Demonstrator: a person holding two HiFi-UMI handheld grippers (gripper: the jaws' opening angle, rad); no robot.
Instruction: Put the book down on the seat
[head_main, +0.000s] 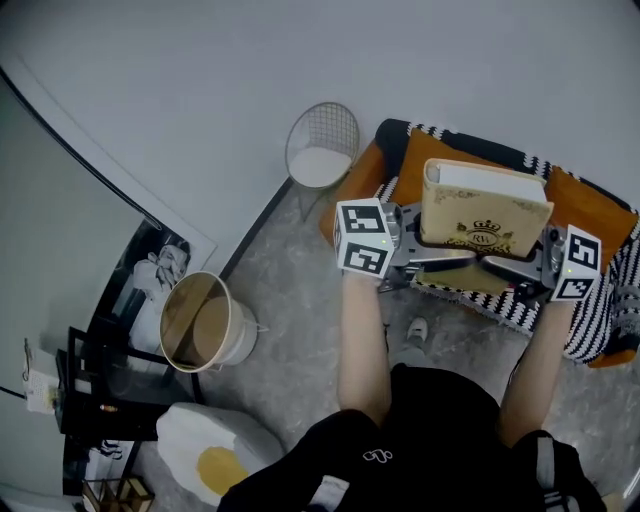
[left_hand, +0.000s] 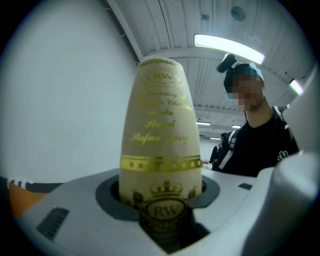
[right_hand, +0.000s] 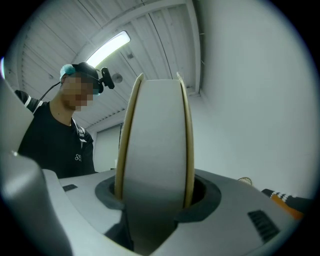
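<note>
A thick cream book (head_main: 485, 205) with gold print hangs flat between my two grippers, above the orange seat (head_main: 590, 210) draped with a black-and-white striped blanket (head_main: 598, 318). My left gripper (head_main: 425, 255) is shut on the spine end; in the left gripper view the gold-lettered spine (left_hand: 160, 150) fills the space between the jaws of the left gripper (left_hand: 162, 215). My right gripper (head_main: 512, 266) is shut on the opposite side. In the right gripper view the white page edge (right_hand: 155, 150) is clamped in the right gripper (right_hand: 152, 210). The seat under the book is hidden.
A white wire basket (head_main: 322, 145) stands left of the seat by the wall. On the grey floor are a white bucket (head_main: 205, 320), a black rack (head_main: 100, 385) and a white and yellow cushion (head_main: 215, 455). The person's shoe (head_main: 415, 330) is just before the seat.
</note>
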